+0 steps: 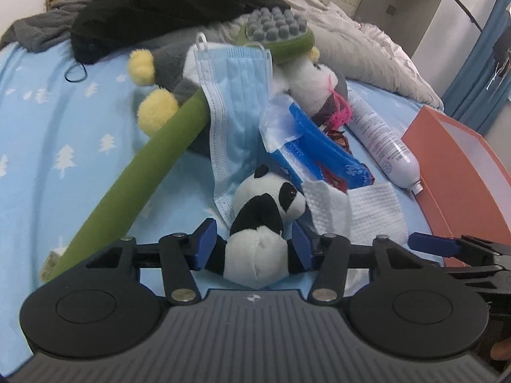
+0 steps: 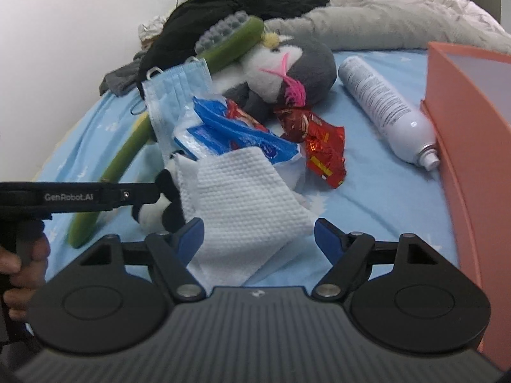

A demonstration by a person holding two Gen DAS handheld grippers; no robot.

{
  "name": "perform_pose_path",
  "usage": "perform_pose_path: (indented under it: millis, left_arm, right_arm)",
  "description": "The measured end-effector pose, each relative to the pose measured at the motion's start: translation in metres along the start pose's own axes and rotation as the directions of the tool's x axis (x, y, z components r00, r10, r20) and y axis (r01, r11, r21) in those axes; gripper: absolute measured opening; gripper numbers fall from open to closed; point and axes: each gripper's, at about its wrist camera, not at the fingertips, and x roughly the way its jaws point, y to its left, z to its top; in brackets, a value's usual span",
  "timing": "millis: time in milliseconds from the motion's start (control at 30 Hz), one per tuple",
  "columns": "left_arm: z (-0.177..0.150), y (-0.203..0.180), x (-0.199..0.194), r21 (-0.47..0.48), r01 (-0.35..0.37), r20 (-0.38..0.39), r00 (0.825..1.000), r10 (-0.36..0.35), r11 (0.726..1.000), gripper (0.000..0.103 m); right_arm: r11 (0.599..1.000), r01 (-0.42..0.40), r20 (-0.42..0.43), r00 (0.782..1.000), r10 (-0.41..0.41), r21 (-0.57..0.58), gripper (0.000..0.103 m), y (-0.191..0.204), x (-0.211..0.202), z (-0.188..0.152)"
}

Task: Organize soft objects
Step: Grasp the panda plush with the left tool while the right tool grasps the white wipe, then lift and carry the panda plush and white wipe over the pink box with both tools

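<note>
White letters reading "GenRobot.AI" run along the black arm of the left gripper (image 2: 159, 188) where it crosses the right wrist view; a hand (image 2: 22, 271) grips its handle at the lower left edge. Fine print covers the white spray can (image 2: 386, 108), too small to read, and the blue packet (image 2: 236, 134) and red wrapper (image 2: 322, 146) carry markings that cannot be made out either.

In the left wrist view the left gripper (image 1: 254, 249) stands about half open, its blue pads on either side of the panda toy (image 1: 262, 223). The right pad lies against the panda's flank and the left pad is at its other side; whether they press the plush cannot be told for sure. The panda sits on the blue sheet (image 1: 48, 134), head tilted to the right, just in front of the face mask (image 1: 236, 102) and touching the white cloth (image 1: 357, 214) at its right.

The right gripper (image 2: 258, 236) is open wide over the white cloth (image 2: 242, 191). Its left pad touches the cloth's edge; the right pad stands clear of it, over bare sheet. The cloth lies folded, partly draped over the panda (image 2: 159, 204).

Behind them lie a green brush (image 1: 159, 166) with grey nubs, a grey plush (image 2: 287, 63) with pink threads, and black clothing (image 1: 166, 3). An orange box (image 2: 472, 121) stands at the right, with the can's nozzle near its wall.
</note>
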Motion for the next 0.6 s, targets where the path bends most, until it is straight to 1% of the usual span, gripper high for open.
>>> perform_pose_path:
  millis: [33, 100, 267, 333, 367, 400, 433, 500, 533, 600]
  left_arm:
    - [0.000, 0.001, 0.005, 0.000, 0.005, -0.010, 1.000, -0.005, 1.000, 0.052]
    - [0.002, 0.003, 0.014, 0.004, 0.009, -0.025, 1.000, -0.009, 1.000, 0.050]
    - [0.004, 0.009, 0.029, -0.020, 0.038, -0.047, 0.998, -0.039, 0.999, 0.050]
    - [0.004, 0.009, 0.033, -0.031, 0.047, -0.053, 0.997, -0.048, 0.998, 0.048]
    - [0.004, 0.008, 0.034, -0.032, 0.047, -0.052, 0.997, -0.049, 0.998, 0.048]
    - [0.003, 0.007, 0.034, -0.030, 0.042, -0.049, 0.998, -0.044, 0.999, 0.047]
    - [0.003, 0.007, 0.033, -0.030, 0.041, -0.046, 0.998, -0.042, 0.999, 0.046]
    - [0.001, 0.006, 0.030, -0.033, 0.037, -0.037, 0.999, -0.039, 0.999, 0.045]
    - [0.000, 0.005, 0.028, -0.037, 0.035, -0.034, 0.999, -0.036, 0.999, 0.044]
    - [-0.003, 0.004, 0.023, -0.035, 0.027, -0.025, 0.999, -0.028, 0.999, 0.044]
  right_arm:
    - [1.000, 0.002, -0.012, 1.000, -0.002, -0.008, 0.078, 0.000, 0.006, 0.000]
    - [1.000, -0.004, -0.021, 1.000, 0.003, -0.020, 0.078, 0.002, 0.014, 0.000]
    - [0.999, -0.016, -0.035, 0.999, 0.015, -0.038, 0.077, 0.004, 0.029, -0.001]
    - [0.999, -0.024, -0.039, 0.999, 0.023, -0.028, 0.073, 0.004, 0.031, -0.001]
    - [0.999, -0.027, -0.041, 0.999, 0.026, -0.023, 0.070, 0.004, 0.032, -0.001]
    - [0.999, -0.031, -0.045, 0.999, 0.030, -0.023, 0.062, 0.005, 0.033, -0.001]
    - [0.999, -0.041, -0.047, 0.998, 0.040, -0.024, 0.057, 0.007, 0.032, -0.001]
    - [0.999, -0.043, -0.047, 0.998, 0.042, -0.020, 0.040, 0.008, 0.030, -0.001]
    - [0.999, -0.045, -0.049, 0.998, 0.044, -0.019, 0.036, 0.009, 0.029, -0.001]
    - [0.999, -0.045, -0.048, 0.998, 0.044, -0.014, 0.023, 0.009, 0.026, -0.001]
